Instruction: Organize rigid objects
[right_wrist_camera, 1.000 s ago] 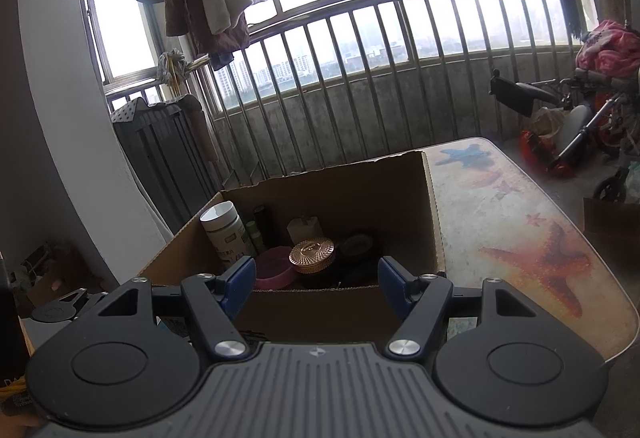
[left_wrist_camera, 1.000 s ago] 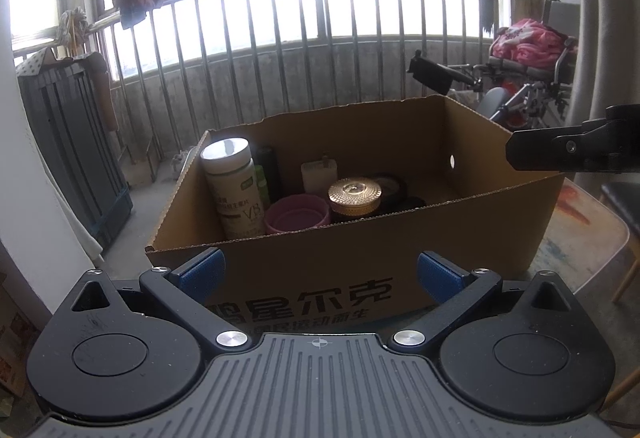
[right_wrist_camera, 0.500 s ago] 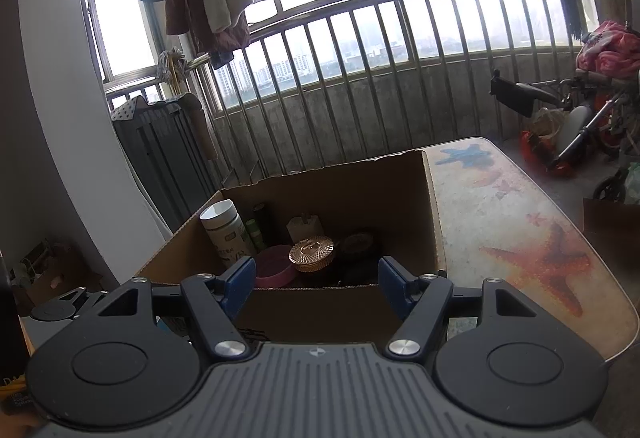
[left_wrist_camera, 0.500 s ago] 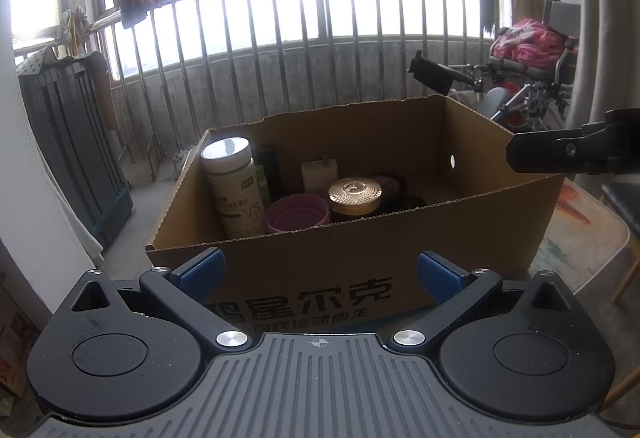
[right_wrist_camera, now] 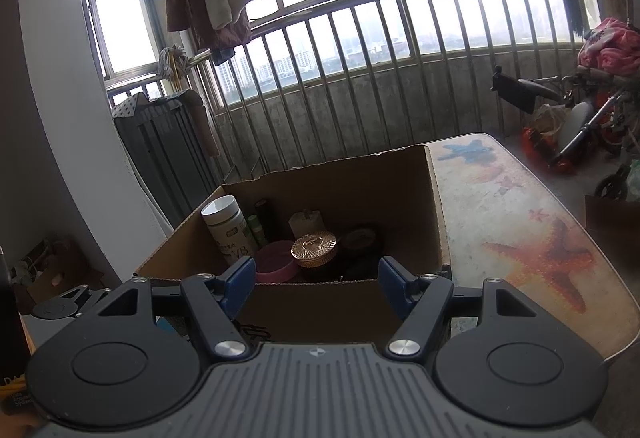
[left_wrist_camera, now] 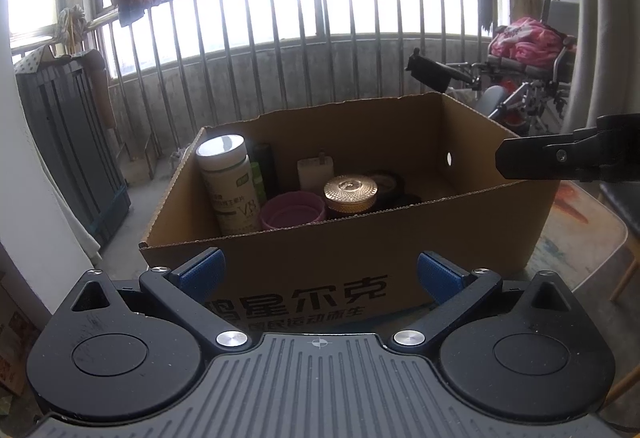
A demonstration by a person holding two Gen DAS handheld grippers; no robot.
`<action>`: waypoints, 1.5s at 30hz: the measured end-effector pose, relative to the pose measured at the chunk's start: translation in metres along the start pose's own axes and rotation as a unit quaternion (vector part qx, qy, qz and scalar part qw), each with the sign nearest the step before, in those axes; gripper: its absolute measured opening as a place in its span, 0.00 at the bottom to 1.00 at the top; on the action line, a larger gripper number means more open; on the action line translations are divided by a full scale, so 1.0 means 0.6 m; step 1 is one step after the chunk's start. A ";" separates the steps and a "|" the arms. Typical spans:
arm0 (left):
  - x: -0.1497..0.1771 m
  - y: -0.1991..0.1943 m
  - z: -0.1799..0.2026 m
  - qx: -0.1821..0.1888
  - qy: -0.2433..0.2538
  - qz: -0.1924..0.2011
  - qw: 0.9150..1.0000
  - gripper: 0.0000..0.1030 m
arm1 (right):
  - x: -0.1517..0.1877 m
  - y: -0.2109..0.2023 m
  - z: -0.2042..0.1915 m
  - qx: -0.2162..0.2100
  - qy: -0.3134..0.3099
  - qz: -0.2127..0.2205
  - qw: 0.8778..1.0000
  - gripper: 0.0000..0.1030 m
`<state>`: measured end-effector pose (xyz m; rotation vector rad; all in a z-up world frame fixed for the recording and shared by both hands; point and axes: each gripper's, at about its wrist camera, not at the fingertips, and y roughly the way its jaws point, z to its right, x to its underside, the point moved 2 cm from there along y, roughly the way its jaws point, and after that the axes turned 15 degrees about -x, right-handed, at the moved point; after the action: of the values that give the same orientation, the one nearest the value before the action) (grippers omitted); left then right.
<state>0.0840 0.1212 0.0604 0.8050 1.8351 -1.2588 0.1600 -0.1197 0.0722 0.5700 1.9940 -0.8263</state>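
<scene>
Cardboard box point(left_wrist_camera: 328, 262) holds a white bottle point(left_wrist_camera: 230, 185) and gold-lidded jar point(left_wrist_camera: 351, 193).

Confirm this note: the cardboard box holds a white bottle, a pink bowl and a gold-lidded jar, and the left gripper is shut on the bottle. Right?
Not quite. The left gripper is open and empty in front of the cardboard box, as the left wrist view shows. The white bottle, pink bowl and gold-lidded jar are inside.
</scene>
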 end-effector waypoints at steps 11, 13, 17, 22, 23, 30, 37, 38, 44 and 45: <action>0.001 -0.002 0.005 0.003 0.002 -0.001 1.000 1.00 | 0.002 0.000 -0.001 0.003 0.001 0.000 1.000 0.69; 0.001 -0.002 0.007 0.003 0.003 -0.001 1.000 1.00 | 0.002 0.000 -0.002 0.002 0.002 -0.001 1.000 0.69; 0.001 -0.002 0.007 0.003 0.004 -0.001 1.000 1.00 | 0.002 -0.001 -0.002 0.002 0.001 -0.001 1.000 0.69; 0.002 -0.001 0.007 0.000 0.003 -0.002 1.000 1.00 | 0.001 -0.003 -0.002 0.002 0.002 0.000 1.000 0.69; 0.002 -0.001 0.007 -0.001 0.004 -0.002 1.000 1.00 | 0.001 -0.003 -0.002 0.002 0.002 0.001 1.000 0.69; 0.001 -0.003 0.009 0.007 0.003 0.000 1.000 1.00 | 0.001 -0.006 -0.002 0.002 -0.001 0.003 1.000 0.69; 0.004 0.001 0.013 0.006 0.007 -0.003 1.000 1.00 | 0.001 -0.005 -0.001 0.003 -0.001 0.003 1.000 0.69; 0.004 0.002 0.014 0.005 0.008 -0.003 1.000 1.00 | 0.001 -0.005 -0.001 0.003 -0.002 0.003 1.000 0.69; 0.004 0.003 0.013 0.006 0.005 -0.002 1.000 1.00 | 0.001 -0.005 -0.002 0.002 -0.004 0.001 1.000 0.69; 0.005 0.003 0.013 0.005 0.005 -0.002 1.000 1.00 | 0.001 -0.005 -0.002 0.002 -0.004 0.002 1.000 0.69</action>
<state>0.0858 0.1147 0.0554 0.8158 1.8403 -1.2697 0.1570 -0.1206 0.0731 0.5722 1.9826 -0.8297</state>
